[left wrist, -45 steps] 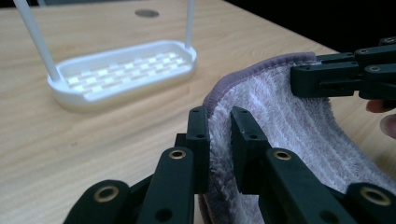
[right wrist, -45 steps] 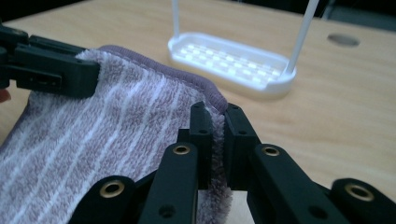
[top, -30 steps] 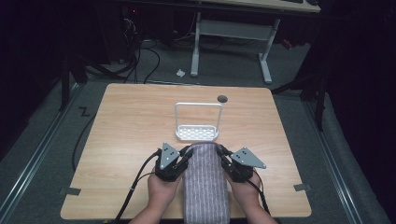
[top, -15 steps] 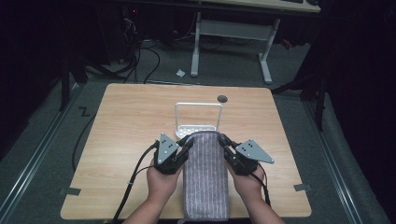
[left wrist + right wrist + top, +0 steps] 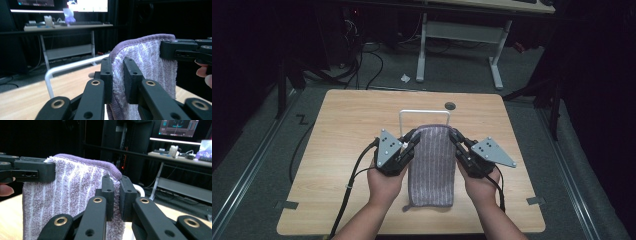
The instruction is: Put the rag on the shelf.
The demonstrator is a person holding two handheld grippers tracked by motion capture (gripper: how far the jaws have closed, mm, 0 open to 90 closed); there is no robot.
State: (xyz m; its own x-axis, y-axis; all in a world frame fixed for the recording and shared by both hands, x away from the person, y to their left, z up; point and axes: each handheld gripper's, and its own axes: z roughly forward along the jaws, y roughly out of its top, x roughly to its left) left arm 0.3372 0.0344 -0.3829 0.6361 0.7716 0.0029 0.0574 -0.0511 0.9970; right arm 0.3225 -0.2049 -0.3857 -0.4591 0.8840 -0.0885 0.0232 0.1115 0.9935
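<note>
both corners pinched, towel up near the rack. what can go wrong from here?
1. The left hand-held gripper and right hand-held gripper each pinch only the towel edge near a top corner; a corner could slip out and the towel sag.
2. The towel's lower end trails on the table; it may drag or bunch as it goes over.
3. The white rack looks light; a snagging towel might tip it.

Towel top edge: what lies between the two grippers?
In the high view, just the purple towel spans from the left gripper to the right gripper, each pinching an upper corner.
</note>
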